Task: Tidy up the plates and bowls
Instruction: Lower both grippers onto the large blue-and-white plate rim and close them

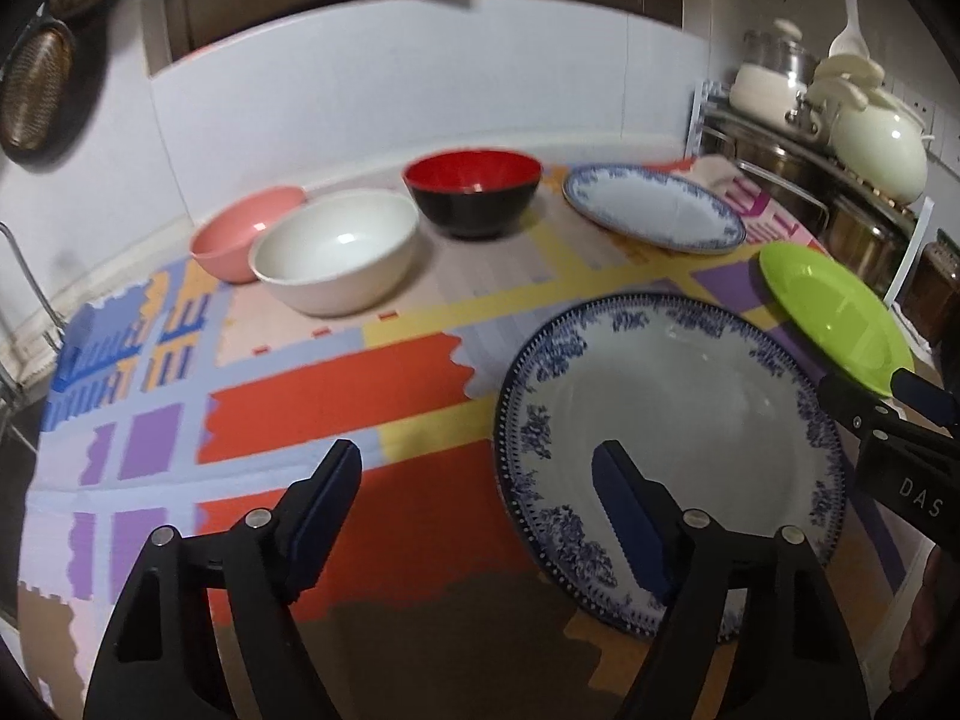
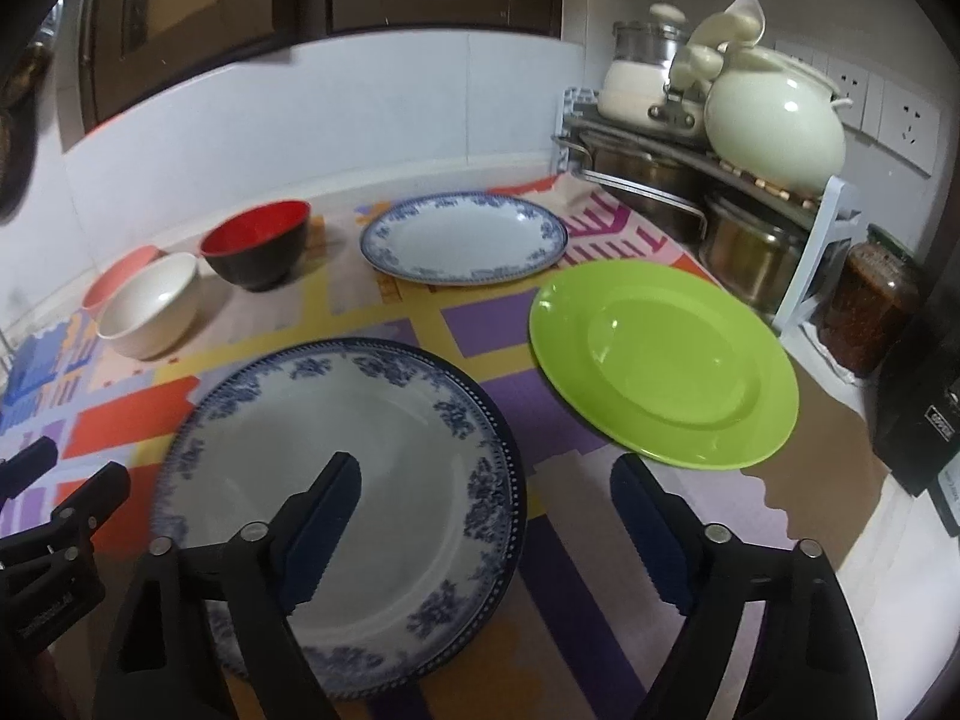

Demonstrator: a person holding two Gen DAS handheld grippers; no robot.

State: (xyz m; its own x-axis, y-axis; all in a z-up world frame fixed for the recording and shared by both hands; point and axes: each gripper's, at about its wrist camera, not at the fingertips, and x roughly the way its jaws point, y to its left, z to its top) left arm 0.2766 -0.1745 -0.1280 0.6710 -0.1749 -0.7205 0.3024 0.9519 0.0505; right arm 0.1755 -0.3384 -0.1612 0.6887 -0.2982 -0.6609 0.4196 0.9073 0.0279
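A large blue-patterned plate (image 1: 672,420) (image 2: 354,480) lies on the colourful mat near me. A green plate (image 1: 834,312) (image 2: 666,360) lies to its right. A smaller blue-rimmed plate (image 1: 654,207) (image 2: 465,237) lies at the back. A red-and-black bowl (image 1: 474,192) (image 2: 258,243), a white bowl (image 1: 336,252) (image 2: 153,306) and a pink bowl (image 1: 246,234) (image 2: 117,276) stand at the back left. My left gripper (image 1: 477,480) is open and empty, straddling the large plate's left rim. My right gripper (image 2: 486,495) is open and empty over that plate's right rim.
A metal rack (image 2: 690,180) with steel pots, a cream pot (image 2: 774,126) and a white jar stands at the back right. A dark jar (image 2: 870,312) and a black box (image 2: 924,408) stand on the right. A white tiled wall runs behind the mat.
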